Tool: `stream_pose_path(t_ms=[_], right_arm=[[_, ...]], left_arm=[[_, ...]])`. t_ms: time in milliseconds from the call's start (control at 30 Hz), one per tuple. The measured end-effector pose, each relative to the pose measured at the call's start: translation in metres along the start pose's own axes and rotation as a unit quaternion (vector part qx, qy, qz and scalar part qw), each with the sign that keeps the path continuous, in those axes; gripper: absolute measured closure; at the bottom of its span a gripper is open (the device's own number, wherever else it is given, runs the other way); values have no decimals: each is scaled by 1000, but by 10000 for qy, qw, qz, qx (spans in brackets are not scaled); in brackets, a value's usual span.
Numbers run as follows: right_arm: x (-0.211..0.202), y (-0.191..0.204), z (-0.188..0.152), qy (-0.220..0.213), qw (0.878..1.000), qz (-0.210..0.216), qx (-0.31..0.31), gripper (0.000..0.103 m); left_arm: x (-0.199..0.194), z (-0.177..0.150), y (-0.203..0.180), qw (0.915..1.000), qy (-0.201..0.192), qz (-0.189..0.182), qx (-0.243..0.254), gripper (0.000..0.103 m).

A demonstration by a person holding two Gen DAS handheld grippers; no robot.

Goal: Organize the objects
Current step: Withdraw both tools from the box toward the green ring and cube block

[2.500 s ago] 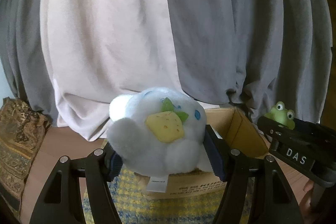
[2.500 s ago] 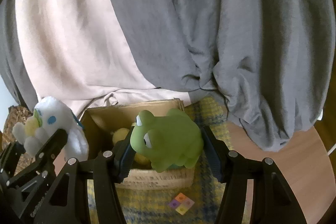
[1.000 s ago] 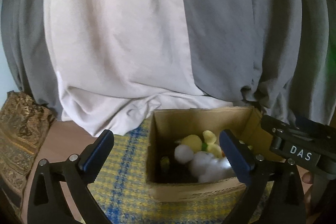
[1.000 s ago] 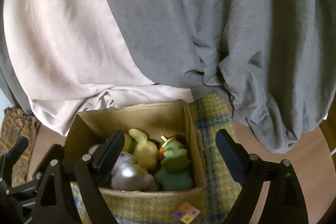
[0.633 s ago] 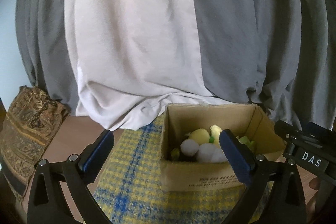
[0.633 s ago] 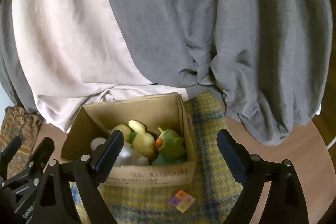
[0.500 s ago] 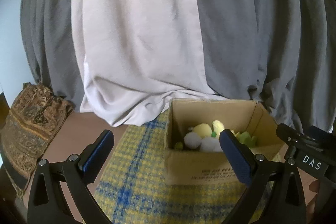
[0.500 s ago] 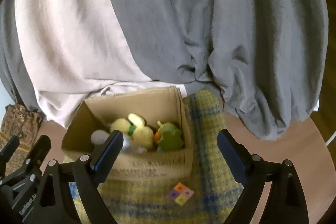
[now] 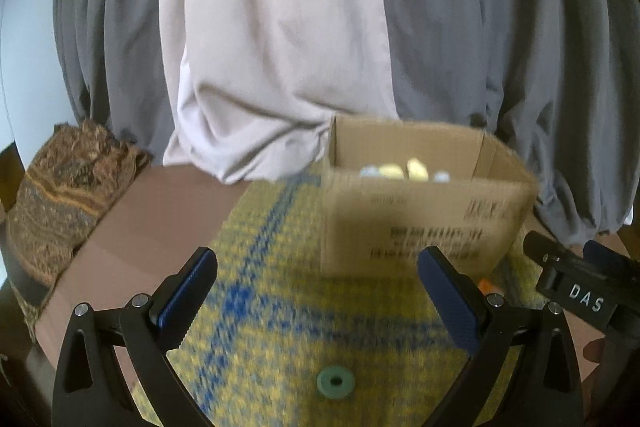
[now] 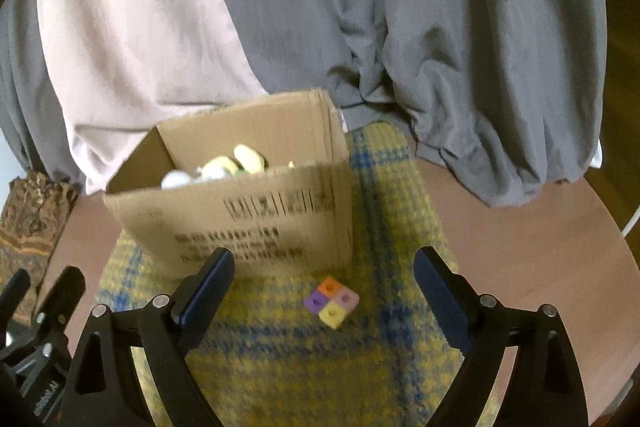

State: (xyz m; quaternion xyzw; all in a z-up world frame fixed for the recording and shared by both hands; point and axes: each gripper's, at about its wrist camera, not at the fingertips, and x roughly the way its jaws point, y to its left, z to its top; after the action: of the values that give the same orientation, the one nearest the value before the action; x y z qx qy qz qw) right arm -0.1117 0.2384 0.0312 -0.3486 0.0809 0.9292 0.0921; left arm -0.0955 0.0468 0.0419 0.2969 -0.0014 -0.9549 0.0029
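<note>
Left wrist view: left tongs (image 9: 318, 287) stand spread wide with nothing between the pads, above a yellow and blue checked mat (image 9: 280, 307). A green ring (image 9: 335, 381) lies flat on the mat between the two arms, hole facing up. The cardboard box (image 9: 424, 223) sits upright on the mat ahead and to the right, open top up, its long axis running left to right, printed side toward the camera; the print is blurred and unreadable. Only the tops of pale yellow and white toys (image 9: 400, 171) clear the near wall. The brown desk (image 9: 152, 219) shows at left. Part of the right tongs enters at the right edge.

Right wrist view: right tongs (image 10: 324, 283) are likewise released and empty. A four-colour block tile (image 10: 331, 302) lies flat on the mat just before the box's (image 10: 256, 223) near right corner, turned corner-on like a diamond, not touching the pads. Box contents are largely hidden by the wall. Grey and pale curtains (image 10: 360, 27) hang behind.
</note>
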Motion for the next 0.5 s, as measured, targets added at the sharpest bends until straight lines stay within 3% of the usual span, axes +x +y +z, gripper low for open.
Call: stream_pose_path(t_ms=[500], right_arm=[[21,-6,-52,283,9994,-124,-123,12]], left_arm=[[16,-57,-3,9992,384,81,99,1]])
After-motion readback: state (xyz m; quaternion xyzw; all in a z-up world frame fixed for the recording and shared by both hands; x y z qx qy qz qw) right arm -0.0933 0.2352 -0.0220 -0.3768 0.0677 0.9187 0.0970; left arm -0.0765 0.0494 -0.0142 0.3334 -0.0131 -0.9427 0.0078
